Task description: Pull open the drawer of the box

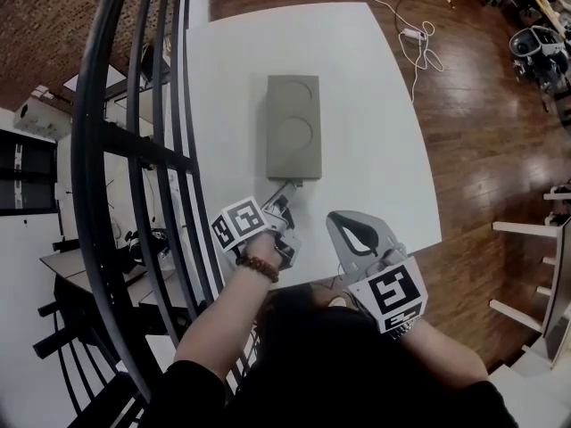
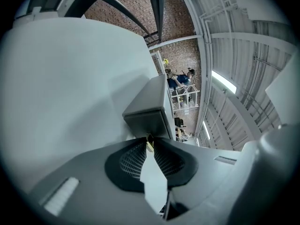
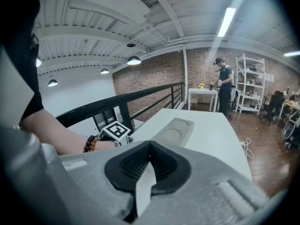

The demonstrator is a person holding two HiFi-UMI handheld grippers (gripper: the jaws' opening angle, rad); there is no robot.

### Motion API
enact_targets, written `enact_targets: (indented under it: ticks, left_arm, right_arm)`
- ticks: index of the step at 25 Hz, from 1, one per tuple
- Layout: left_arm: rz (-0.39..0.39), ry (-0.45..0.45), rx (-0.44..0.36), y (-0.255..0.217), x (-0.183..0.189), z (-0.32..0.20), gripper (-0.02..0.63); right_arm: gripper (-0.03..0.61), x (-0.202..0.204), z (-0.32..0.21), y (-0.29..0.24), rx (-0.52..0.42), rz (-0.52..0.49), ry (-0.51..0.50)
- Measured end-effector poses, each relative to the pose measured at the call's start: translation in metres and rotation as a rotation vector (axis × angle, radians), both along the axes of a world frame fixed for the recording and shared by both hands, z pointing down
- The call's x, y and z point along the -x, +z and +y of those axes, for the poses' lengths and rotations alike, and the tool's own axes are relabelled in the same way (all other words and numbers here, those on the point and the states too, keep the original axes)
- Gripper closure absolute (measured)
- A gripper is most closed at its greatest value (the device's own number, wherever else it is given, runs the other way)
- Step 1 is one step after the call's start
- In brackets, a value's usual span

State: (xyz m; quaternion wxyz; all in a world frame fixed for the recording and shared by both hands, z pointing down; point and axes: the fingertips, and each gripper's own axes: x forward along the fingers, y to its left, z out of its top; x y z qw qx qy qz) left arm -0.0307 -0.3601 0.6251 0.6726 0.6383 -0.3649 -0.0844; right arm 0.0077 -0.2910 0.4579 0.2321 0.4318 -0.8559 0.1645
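A flat grey box (image 1: 293, 125) with two round dents in its lid lies lengthwise on the white table (image 1: 375, 87). In the head view my left gripper (image 1: 287, 194) reaches its near end. In the left gripper view the drawer front (image 2: 146, 122) stands right before the jaws. The left gripper (image 2: 149, 142) is closed on a small pale pull tab (image 2: 149, 146) that sticks out of that front. The drawer looks shut. My right gripper (image 1: 355, 230) hangs over the table's near edge, right of the left one, shut and empty. The right gripper (image 3: 150, 146) looks along the box (image 3: 176, 130) from the side.
A black metal railing (image 1: 134, 150) runs close along the table's left side. A white cable (image 1: 419, 38) lies on the wooden floor past the far right corner. A person (image 3: 222, 86) stands at a distant table beside white shelves (image 3: 251, 83).
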Motion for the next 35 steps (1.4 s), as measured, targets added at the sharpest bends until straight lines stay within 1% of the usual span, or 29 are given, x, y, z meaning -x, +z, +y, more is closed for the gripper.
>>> enact_targets:
  ticks: [8,16,24,35]
  left_arm:
    - [-0.004,0.009,0.012,0.001,0.002,0.012,0.548]
    - [-0.002,0.009,0.026,0.000,0.004,0.025,0.549]
    - [-0.003,0.008,0.031,-0.001,0.006,0.053,0.549]
    - [-0.011,-0.007,0.035,-0.001,0.011,0.083,0.549]
  right_arm:
    - [0.586,0.004,0.007,-0.002,-0.008,-0.007,0.004]
    - [0.586,0.011,0.011,-0.012,-0.021,-0.001,-0.013]
    - [0.586,0.012,0.035,-0.011,-0.027,-0.017,-0.013]
    - [0.586,0.018,0.059,-0.021,-0.053,-0.016,-0.049]
